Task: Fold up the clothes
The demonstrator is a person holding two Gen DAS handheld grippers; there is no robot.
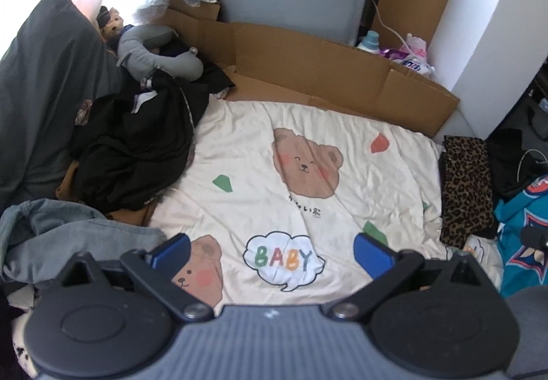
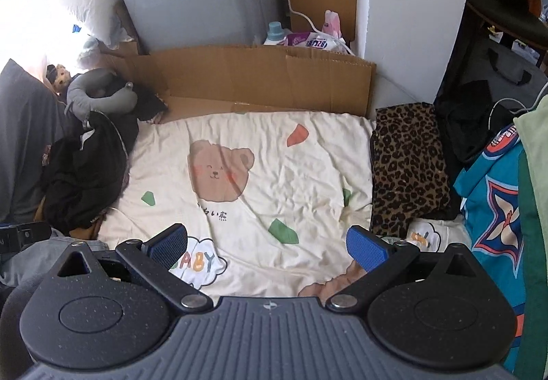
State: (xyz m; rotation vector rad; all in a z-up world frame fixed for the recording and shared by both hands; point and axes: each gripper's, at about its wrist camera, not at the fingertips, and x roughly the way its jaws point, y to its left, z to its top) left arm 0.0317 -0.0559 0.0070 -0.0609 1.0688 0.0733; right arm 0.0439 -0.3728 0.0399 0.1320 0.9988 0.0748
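Note:
A heap of black clothes (image 1: 137, 147) lies at the left of a cream bear-print bed sheet (image 1: 342, 208); it also shows in the right wrist view (image 2: 82, 174). Blue denim (image 1: 68, 239) lies at the near left. A folded leopard-print garment (image 1: 465, 188) lies at the right edge of the sheet (image 2: 291, 174), also seen in the right wrist view (image 2: 407, 167). A teal printed garment (image 2: 493, 215) lies further right. My left gripper (image 1: 272, 251) is open and empty above the sheet. My right gripper (image 2: 267, 248) is open and empty above the sheet.
Flattened cardboard (image 1: 325, 71) lines the far side of the bed. A grey pillow (image 1: 41, 88) and a grey neck pillow (image 1: 154, 51) lie at the far left. Bottles and packets (image 2: 308, 37) stand behind the cardboard. A white pillar (image 2: 411, 20) rises at the right.

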